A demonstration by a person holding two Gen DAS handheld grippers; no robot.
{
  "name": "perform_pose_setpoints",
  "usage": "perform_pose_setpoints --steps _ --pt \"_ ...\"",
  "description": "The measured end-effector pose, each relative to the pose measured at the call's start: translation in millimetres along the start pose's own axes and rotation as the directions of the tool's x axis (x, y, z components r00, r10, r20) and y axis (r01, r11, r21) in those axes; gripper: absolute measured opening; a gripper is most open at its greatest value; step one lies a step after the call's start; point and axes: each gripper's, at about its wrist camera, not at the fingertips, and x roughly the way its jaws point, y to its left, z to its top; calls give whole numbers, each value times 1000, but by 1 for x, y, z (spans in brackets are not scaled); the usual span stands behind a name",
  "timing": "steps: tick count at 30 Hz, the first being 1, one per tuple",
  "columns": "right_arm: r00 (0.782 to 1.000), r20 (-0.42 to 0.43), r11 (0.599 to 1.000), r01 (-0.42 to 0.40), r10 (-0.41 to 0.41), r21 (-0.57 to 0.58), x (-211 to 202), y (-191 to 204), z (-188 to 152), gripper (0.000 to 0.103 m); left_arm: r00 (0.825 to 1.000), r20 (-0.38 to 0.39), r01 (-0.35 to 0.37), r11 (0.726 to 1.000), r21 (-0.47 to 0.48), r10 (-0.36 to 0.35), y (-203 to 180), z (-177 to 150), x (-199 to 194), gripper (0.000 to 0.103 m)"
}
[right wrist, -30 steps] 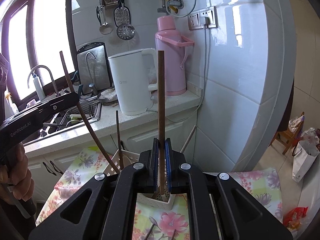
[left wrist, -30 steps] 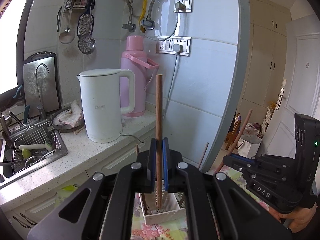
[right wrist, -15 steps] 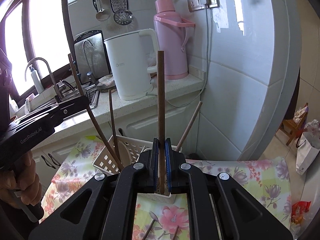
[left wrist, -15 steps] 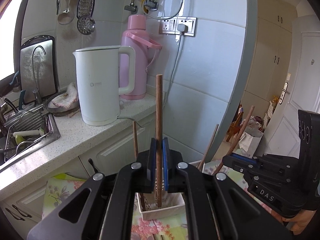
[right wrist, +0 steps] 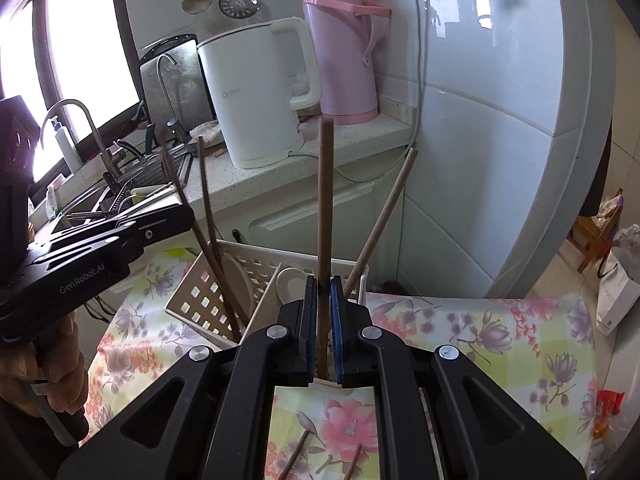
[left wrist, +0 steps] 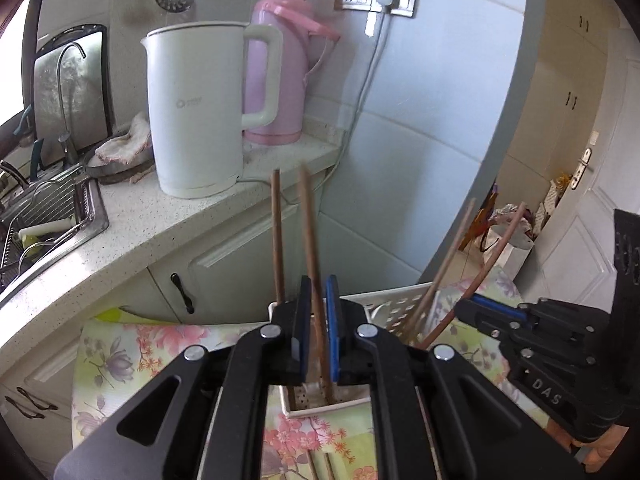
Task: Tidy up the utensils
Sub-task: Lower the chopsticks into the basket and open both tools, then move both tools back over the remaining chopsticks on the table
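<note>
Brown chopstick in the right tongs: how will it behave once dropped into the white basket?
Probably stiff and light: the chopstick stands straight above the right tongs, unsupported at its top. Likely to tip once freed: another chopstick in the white basket leans well off vertical. Slim and smooth-looking, so it may slip.

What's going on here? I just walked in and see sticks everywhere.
A person is sorting chopsticks into a white holder on the floral tablecloth. The right tool grips one chopstick upright over the holder. The left tool has opened around its chopstick, which now leans in the holder. More chopsticks lie on the cloth.
</note>
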Motion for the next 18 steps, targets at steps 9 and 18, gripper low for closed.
perform_pose_setpoints --steps 9,18 --pt "1000 7 999 28 -29 40 -11 -23 -10 9 1000 22 -13 999 -34 14 15 -11 -9 22" --pt "994 50 992 98 -102 80 -41 -45 -79 47 995 77 -67 997 -39 69 19 -67 -54 30"
